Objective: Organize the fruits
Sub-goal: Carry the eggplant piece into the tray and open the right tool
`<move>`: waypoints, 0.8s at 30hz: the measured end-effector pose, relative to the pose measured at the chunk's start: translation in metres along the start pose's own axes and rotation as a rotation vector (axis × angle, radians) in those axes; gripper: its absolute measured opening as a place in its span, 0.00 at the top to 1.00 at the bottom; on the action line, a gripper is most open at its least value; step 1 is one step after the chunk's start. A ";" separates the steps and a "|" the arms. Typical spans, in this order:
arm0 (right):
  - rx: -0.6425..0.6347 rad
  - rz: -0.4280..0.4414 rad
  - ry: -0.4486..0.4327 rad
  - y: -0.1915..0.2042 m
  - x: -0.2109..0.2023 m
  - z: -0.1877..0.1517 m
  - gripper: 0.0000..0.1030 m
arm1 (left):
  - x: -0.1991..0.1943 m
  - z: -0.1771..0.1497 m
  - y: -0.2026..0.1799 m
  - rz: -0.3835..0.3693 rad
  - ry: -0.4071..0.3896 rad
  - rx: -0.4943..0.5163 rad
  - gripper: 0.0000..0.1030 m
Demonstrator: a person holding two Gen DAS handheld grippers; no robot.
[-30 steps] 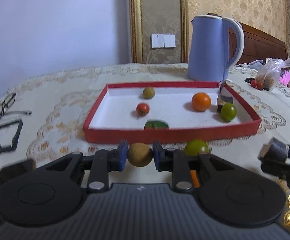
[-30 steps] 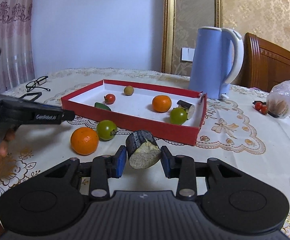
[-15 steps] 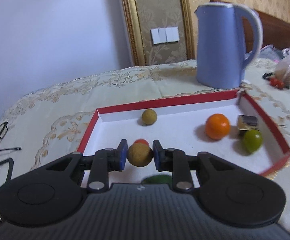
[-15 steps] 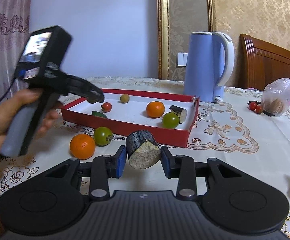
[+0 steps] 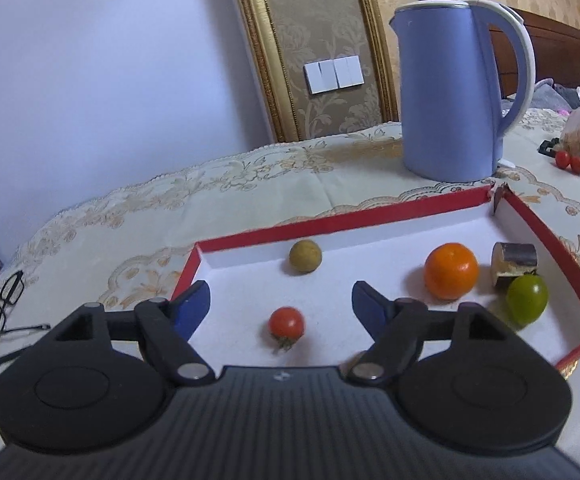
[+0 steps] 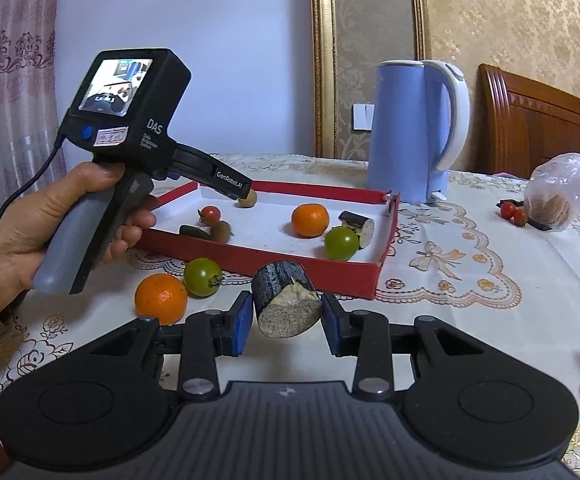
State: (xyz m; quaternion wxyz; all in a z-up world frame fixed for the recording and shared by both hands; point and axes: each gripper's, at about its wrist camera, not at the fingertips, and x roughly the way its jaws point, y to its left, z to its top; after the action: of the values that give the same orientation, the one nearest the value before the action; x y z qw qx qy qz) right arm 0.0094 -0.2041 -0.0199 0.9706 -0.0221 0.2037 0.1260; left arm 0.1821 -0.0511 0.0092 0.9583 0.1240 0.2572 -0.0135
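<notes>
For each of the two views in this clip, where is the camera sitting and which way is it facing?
Left wrist: on the left gripper, above the red tray, facing the blue kettle; its open fingers show.
Right wrist: on the right gripper, outside the tray's near wall, facing the wall; shut on a dark cut chunk; the left hand shows.
Shared: tray, kettle, orange.

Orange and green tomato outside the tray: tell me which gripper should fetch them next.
Left. The left gripper is open and empty; the right gripper is shut on the eggplant chunk. Orange and green tomato lie nearer the left hand.
</notes>
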 end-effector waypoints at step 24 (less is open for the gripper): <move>0.241 -0.095 0.042 -0.028 0.119 0.076 0.64 | -0.059 -0.096 0.068 -0.019 0.028 -0.307 0.00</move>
State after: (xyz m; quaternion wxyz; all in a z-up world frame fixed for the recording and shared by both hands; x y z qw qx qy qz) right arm 0.1515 -0.1963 0.0020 0.9666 0.0824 0.2365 0.0538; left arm 0.0897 0.0356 -0.0259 0.9621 -0.0261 0.2707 0.0187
